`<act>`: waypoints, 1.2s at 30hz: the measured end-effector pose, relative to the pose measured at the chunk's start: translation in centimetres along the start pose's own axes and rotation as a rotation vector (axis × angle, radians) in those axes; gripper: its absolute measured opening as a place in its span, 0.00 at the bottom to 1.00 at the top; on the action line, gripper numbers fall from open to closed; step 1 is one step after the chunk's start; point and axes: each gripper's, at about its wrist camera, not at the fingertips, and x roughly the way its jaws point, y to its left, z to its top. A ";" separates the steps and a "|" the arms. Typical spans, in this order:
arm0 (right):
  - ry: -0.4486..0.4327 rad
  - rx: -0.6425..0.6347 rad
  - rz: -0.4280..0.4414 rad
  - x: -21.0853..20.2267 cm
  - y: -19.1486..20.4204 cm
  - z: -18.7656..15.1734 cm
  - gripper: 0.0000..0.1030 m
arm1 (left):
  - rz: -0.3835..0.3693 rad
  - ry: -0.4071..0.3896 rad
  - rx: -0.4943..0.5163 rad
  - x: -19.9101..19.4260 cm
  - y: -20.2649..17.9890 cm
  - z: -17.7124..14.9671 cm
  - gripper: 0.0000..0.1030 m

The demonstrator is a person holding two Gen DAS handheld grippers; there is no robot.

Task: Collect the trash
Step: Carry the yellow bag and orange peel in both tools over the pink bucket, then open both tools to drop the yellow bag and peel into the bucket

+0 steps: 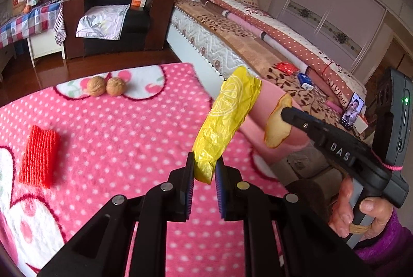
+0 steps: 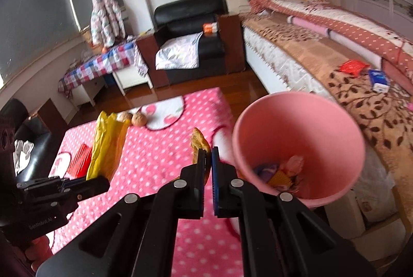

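My left gripper (image 1: 205,167) is shut on a crumpled yellow wrapper (image 1: 227,117) and holds it up above the pink dotted blanket (image 1: 116,148). The wrapper also shows in the right wrist view (image 2: 107,145). My right gripper (image 2: 208,157) is shut on a tan fruit peel (image 2: 198,144), seen too in the left wrist view (image 1: 277,126). It hangs just left of a pink bin (image 2: 299,145) that holds several scraps. The bin (image 1: 268,106) is partly hidden behind wrapper and peel in the left wrist view.
Two walnuts (image 1: 105,86) and a red foam net (image 1: 38,157) lie on the blanket. A bed (image 1: 258,44) with a red packet (image 1: 286,68) and blue box (image 1: 306,80) runs along the right. A black armchair (image 1: 118,11) stands at the back.
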 end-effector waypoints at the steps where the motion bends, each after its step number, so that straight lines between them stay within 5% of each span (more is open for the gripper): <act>1: -0.007 0.005 -0.004 -0.4 -0.4 0.1 0.05 | -0.001 -0.004 0.007 -0.2 -0.6 0.1 0.14; 15: -0.082 0.108 -0.018 -1.4 -9.9 2.6 0.05 | 0.025 0.022 0.064 2.9 -8.4 3.2 0.14; 25: -0.043 0.190 -0.007 2.2 -15.0 2.7 0.05 | 0.004 0.099 0.120 9.4 -12.9 5.6 0.14; 36: 0.042 0.199 -0.013 5.7 -16.4 1.1 0.05 | 0.005 0.177 0.103 14.4 -13.7 6.3 0.14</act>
